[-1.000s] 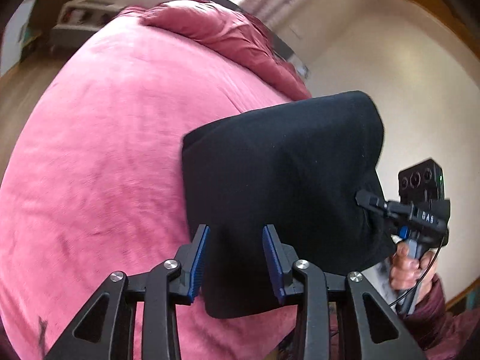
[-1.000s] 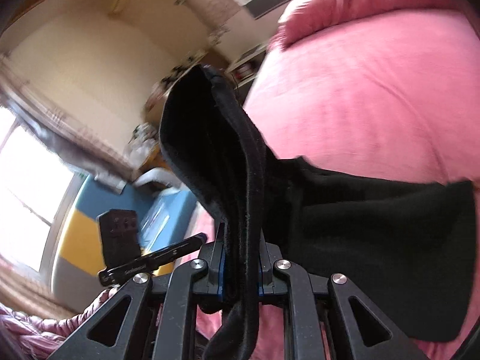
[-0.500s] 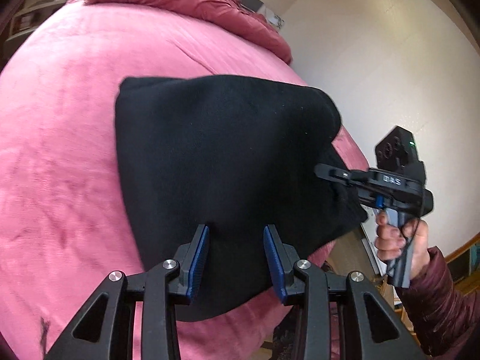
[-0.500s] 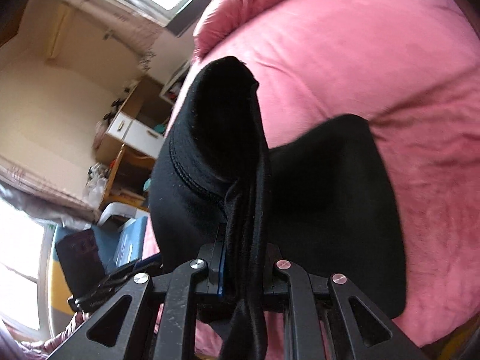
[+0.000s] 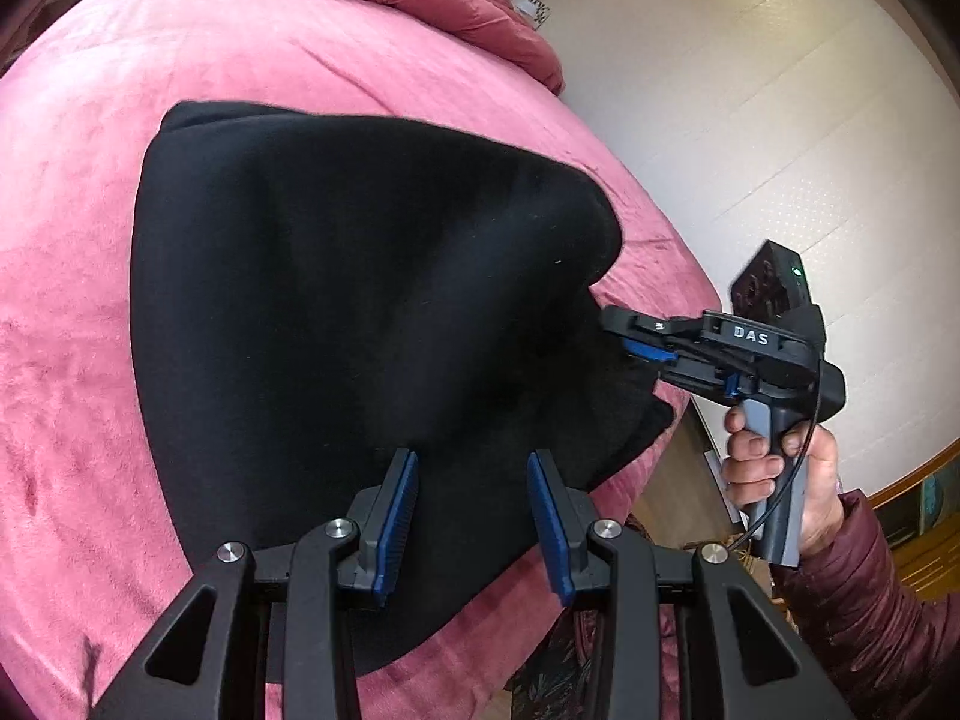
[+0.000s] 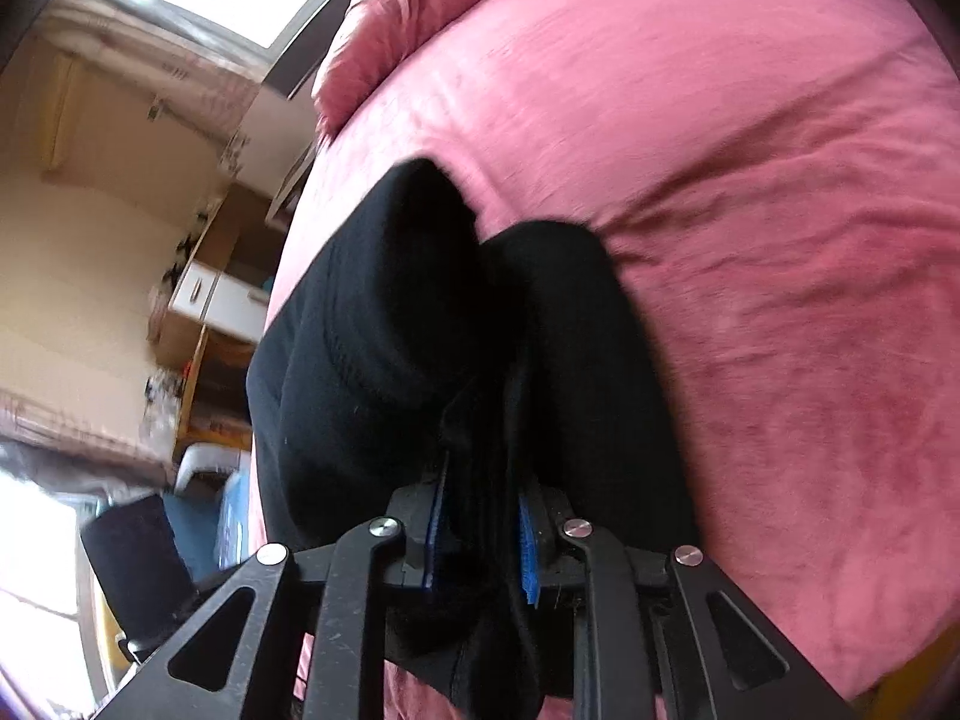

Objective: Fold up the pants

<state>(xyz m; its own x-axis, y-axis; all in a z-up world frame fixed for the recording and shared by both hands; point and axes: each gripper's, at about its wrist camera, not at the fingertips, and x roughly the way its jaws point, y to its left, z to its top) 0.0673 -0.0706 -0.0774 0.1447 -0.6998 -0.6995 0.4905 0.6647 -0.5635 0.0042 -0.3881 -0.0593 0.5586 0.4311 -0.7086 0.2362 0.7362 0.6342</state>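
Black pants (image 5: 360, 312) lie folded in a thick bundle on the pink bed (image 5: 72, 360), near its front edge and corner. Far fold rounded and puffed, not flat.

Right claw (image 6: 480, 534): jaws opening at this moment, a bunched ridge of the pants between the blue pads (image 6: 527, 546). From the left wrist view the same claw (image 5: 630, 342) sits at the right-hand corner of the bundle, held by a hand (image 5: 780, 468) in a maroon sleeve (image 5: 870, 612).

Left claw (image 5: 474, 516): jaws apart, pads clear on both sides, hovering over the near edge of the bundle. Nothing held. Cloth runs below the gap; whether it touches, cannot tell.

Risks, as I judge them:
- Cloth is thick and fuzzy. It may cling to the right pads as they part, so pulling the claw away could drag the corner and undo the fold.
- The raised ridge in the right claw may flop sideways on release and leave a crooked lump.
- The bundle sits close to the bed's edge, with its near corner overhanging. A nudge from either claw could slide it off.
- The soft bed gives under pressure, so pressing down with the left claw to flatten could shift layers instead.
- The puffed far fold may spring open if not smoothed.
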